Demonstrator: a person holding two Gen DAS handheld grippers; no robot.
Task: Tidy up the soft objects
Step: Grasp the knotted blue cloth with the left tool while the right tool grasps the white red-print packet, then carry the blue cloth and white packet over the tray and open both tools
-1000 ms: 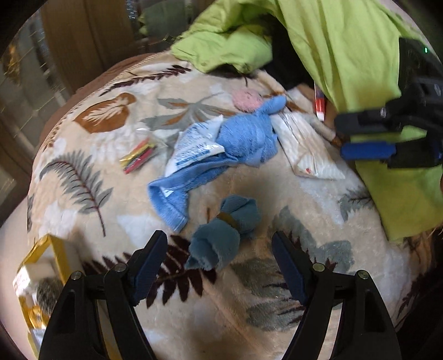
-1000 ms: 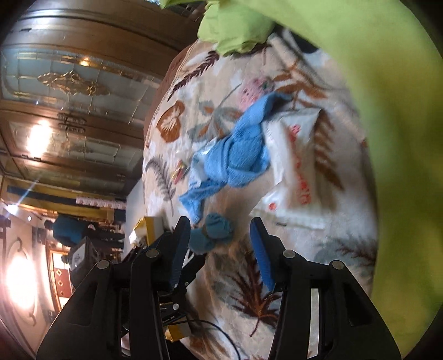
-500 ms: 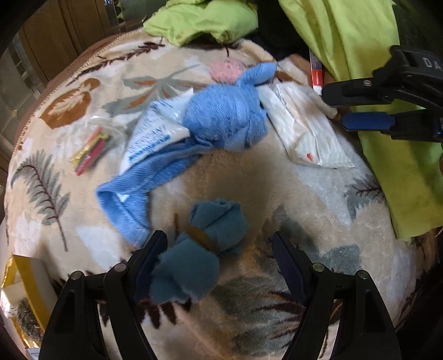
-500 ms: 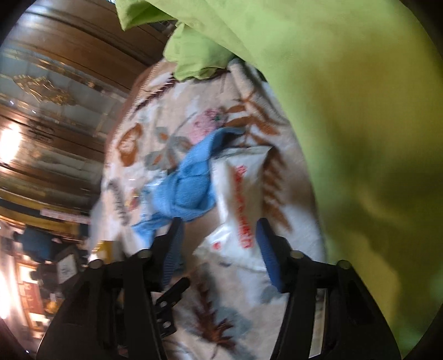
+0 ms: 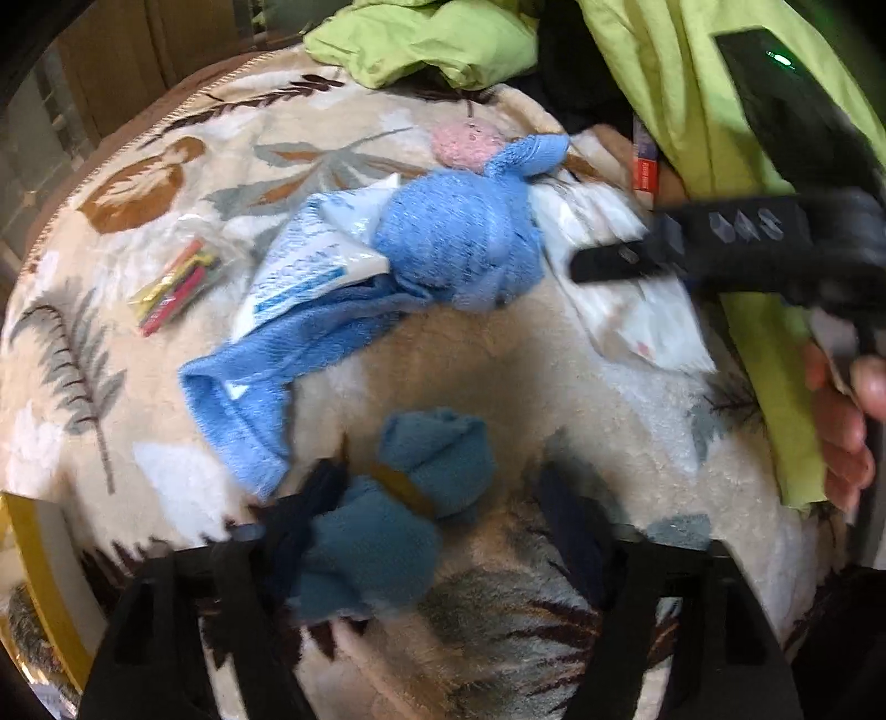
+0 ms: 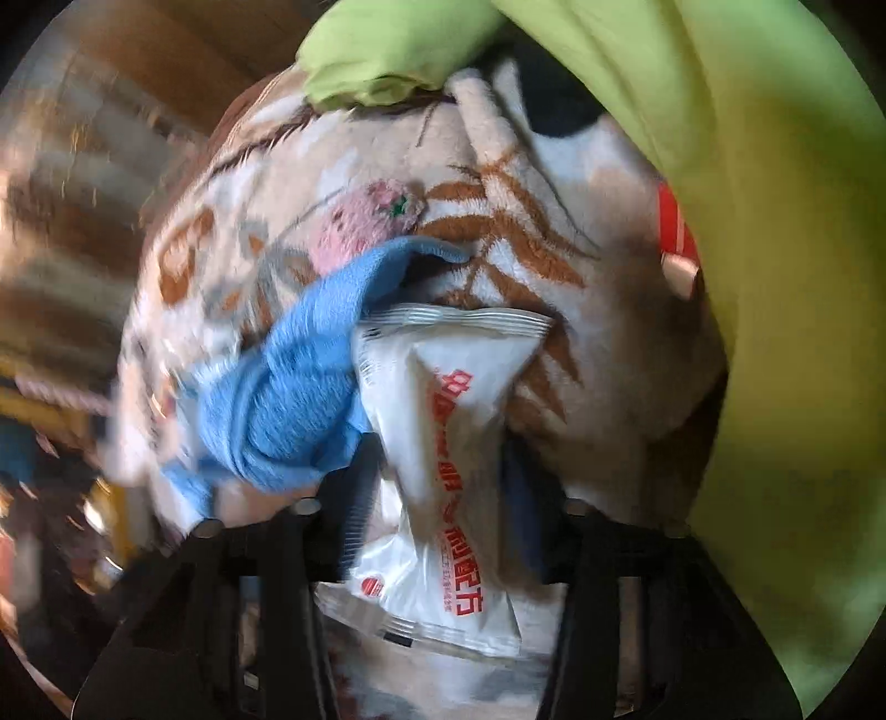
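A rolled teal cloth bundle (image 5: pixel 398 498) lies on the leaf-patterned blanket (image 5: pixel 498 365) between the fingers of my left gripper (image 5: pixel 437 526). Its jaws are closing: the left pad touches the bundle and the right pad stands off it. A crumpled light blue towel (image 5: pixel 459 243) lies further back. My right gripper (image 6: pixel 437 504) points down over a white packet with red print (image 6: pixel 443 421), beside the towel (image 6: pixel 288 404). Its jaws are closing and the pads pinch the packet's narrowed middle. The left wrist view shows that gripper (image 5: pixel 609 260) from the side, over the packet (image 5: pixel 637 315).
A second white packet with blue print (image 5: pixel 315 255) lies under the towel. A clear bag of coloured sticks (image 5: pixel 177 282) and a pink round pad (image 5: pixel 465 144) also sit on the blanket. Lime green fabric (image 5: pixel 432 39) fills the back and right. A yellow-rimmed box (image 5: pixel 33 581) stands at the left edge.
My left gripper has come down around the teal bundle and its jaws have narrowed. My right gripper has swung down from the teal bundle onto the white packet and closed in on it.
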